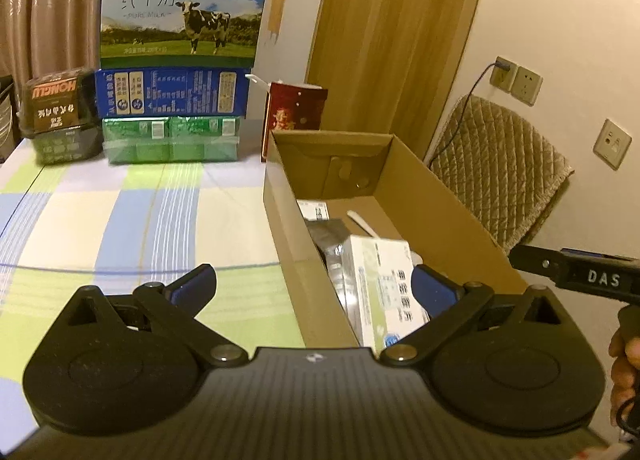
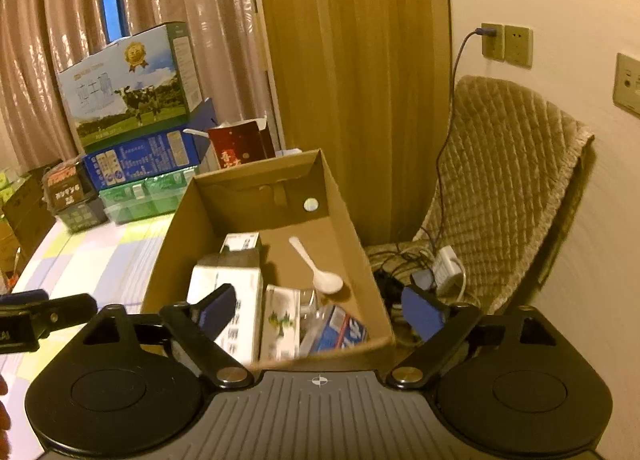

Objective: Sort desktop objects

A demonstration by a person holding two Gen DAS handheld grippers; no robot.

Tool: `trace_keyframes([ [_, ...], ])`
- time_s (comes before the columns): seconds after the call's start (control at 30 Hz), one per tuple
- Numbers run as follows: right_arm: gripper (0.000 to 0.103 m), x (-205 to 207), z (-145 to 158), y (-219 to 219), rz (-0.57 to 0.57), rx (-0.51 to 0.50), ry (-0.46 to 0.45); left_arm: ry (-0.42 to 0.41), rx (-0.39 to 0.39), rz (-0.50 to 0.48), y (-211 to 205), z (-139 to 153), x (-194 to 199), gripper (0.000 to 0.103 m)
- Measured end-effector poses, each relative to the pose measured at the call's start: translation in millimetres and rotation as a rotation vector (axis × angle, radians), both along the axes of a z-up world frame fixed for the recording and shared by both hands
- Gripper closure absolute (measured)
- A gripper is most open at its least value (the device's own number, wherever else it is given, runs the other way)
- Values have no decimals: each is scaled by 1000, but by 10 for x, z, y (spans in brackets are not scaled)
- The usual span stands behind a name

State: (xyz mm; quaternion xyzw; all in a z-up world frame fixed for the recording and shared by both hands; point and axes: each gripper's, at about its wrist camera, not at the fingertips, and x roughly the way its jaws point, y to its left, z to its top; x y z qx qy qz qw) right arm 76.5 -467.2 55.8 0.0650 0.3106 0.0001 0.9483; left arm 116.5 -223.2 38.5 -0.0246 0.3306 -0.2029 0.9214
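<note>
1. On our left tool [image 1: 312, 280] the blue pads are spread wide with nothing between them. It hangs over the near left corner of the cardboard box [image 1: 436, 188], which stands on the checked cloth of the desk [image 1: 120, 220].
2. Our right tool [image 2: 320, 310] is spread wide too and holds nothing. It hovers over the near end of the same box.
3. The sorted things lie in the box: a white plastic spoon [image 2: 316, 268] on the bare bottom, a white carton [image 2: 232, 292] with print we cannot read, a small white-and-green packet [image 2: 282, 320], a blue-and-white packet [image 2: 340, 330], and a small white box [image 2: 240, 242] farther back.
4. At the far end of the desk a milk case [image 1: 184, 8] reads "纯牛奶", "PURE MILK" and "3.6" on a gold seal. It stands on a blue case [image 1: 172, 92] over a green pack [image 1: 172, 140].
5. To their left a dark package [image 1: 56, 104] shows "HONGLU" upside down.
6. The black bar [image 1: 592, 276] at the right edge of the left view reads "DAS".
</note>
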Motion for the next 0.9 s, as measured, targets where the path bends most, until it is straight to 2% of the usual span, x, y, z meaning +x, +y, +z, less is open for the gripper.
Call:
trace_keyframes([
  [0.13,4,-266,20,88,13,-15,9,25,96,8,-20,33,-183,1],
  [0.37,2,-662,83,191,25,-17,11,15,142,58,82,145,-540,1],
  [0.63,2,-1021,208,278,37,-35,8,-7,106,101,218,317,-885,1],
  [0.9,2,-1226,334,319,43,-48,-21,13,45,95,304,432,-1060,1],
])
